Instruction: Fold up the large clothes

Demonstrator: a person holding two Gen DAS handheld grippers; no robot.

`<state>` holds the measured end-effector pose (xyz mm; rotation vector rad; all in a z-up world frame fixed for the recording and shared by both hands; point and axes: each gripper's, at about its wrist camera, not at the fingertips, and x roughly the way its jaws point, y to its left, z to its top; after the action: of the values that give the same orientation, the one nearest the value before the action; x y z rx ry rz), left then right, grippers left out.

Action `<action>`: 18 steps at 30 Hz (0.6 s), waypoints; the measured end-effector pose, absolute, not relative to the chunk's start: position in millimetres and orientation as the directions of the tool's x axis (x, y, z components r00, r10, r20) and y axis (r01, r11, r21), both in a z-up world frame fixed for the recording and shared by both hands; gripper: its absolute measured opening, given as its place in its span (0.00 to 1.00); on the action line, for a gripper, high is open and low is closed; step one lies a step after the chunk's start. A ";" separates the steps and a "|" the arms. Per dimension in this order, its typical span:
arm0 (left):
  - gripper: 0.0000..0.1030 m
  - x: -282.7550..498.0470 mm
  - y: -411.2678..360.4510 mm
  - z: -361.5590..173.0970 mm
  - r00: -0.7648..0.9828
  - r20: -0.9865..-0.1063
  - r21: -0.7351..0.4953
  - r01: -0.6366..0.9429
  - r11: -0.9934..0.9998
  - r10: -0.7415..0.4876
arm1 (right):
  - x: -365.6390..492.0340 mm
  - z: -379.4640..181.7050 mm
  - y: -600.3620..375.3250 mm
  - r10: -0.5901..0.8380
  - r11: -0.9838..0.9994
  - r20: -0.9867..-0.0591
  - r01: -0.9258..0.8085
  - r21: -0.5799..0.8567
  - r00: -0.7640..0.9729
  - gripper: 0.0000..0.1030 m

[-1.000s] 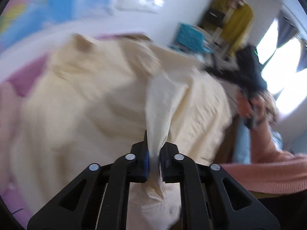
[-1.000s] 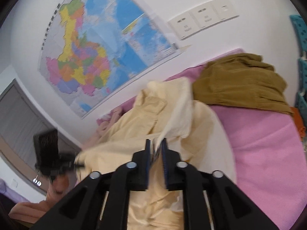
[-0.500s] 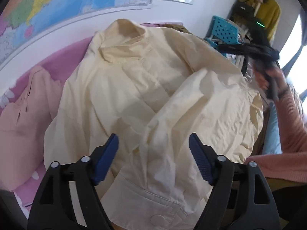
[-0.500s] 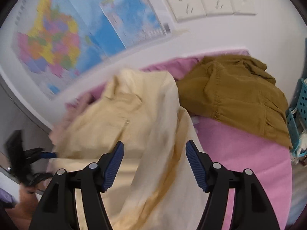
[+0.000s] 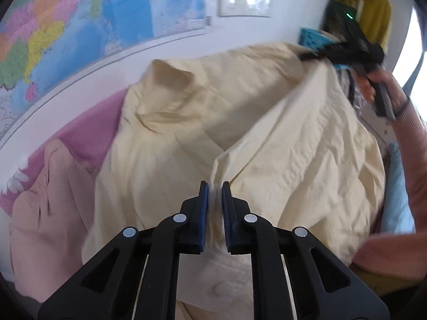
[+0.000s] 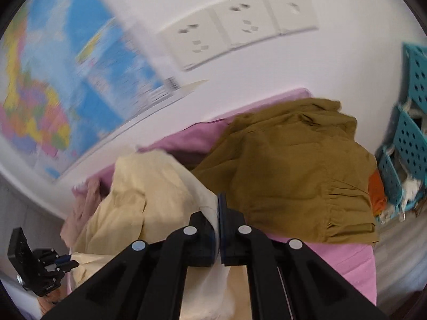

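A large pale yellow shirt (image 5: 213, 101) lies spread on the pink bed cover (image 5: 88, 128), collar toward the wall. My left gripper (image 5: 212, 186) is closing on a raised fold of the shirt near its front placket, and the cloth sits pinched between the blue pads. My right gripper (image 6: 217, 200) is shut on another edge of the same shirt (image 6: 133, 186). In the left wrist view the right gripper (image 5: 303, 56) holds the shirt's far right edge lifted, in a person's hand (image 5: 373, 80). The left gripper (image 6: 72, 262) shows at the lower left of the right wrist view.
A peach garment (image 5: 48, 200) lies left of the shirt. An olive-brown jacket (image 6: 293, 173) rests on the bed cover (image 6: 347, 261) to the right. Teal baskets (image 6: 411, 133) stand beyond it. A map (image 5: 80, 26) and wall sockets (image 6: 240, 26) hang behind the bed.
Both grippers let go of the shirt, opened wide, then closed again on new folds. The right gripper moved toward the shirt's right edge and lifted it.
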<state>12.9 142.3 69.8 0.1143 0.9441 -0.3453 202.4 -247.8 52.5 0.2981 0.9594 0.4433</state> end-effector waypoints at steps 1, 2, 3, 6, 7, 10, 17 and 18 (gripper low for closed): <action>0.11 24.4 145.4 65.7 0.533 -0.819 -0.044 0.314 0.948 -0.215 | 210.4 47.4 -248.6 0.464 0.885 -0.733 -0.213 0.415 0.498 0.03; 0.11 36.7 149.3 59.1 0.522 -0.828 -0.048 0.297 0.954 -0.204 | 218.1 40.5 -250.4 0.456 0.887 -0.734 -0.193 0.419 0.503 0.03; 0.13 46.6 153.3 51.9 0.508 -0.836 -0.062 0.284 0.957 -0.205 | 223.1 32.3 -252.1 0.456 0.885 -0.739 -0.168 0.434 0.495 0.03; 0.22 71.5 162.7 27.2 0.466 -0.867 -0.075 0.226 0.971 -0.175 | 235.5 9.5 -255.5 0.444 0.887 -0.757 -0.114 0.447 0.480 0.03; 0.27 77.9 166.2 16.8 0.428 -0.883 -0.102 0.222 0.970 -0.191 | 238.6 4.7 -255.3 0.452 0.881 -0.760 -0.100 0.463 0.467 0.06; 0.58 80.8 176.1 6.4 0.400 -0.891 -0.137 0.219 0.966 -0.217 | 235.6 3.1 -254.6 0.485 0.865 -0.747 -0.122 0.487 0.455 0.14; 0.78 53.1 187.6 8.0 0.377 -0.868 -0.204 0.321 0.925 -0.322 | 196.2 21.6 -252.2 0.574 0.818 -0.697 -0.271 0.507 0.430 0.72; 0.79 48.7 186.7 8.4 0.375 -0.867 -0.202 0.334 0.921 -0.327 | 188.6 22.1 -247.1 0.595 0.804 -0.692 -0.307 0.510 0.409 0.72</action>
<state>48.7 186.7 8.4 0.0072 1.1081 -0.4227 188.6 -247.1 22.1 0.3257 0.9986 0.5809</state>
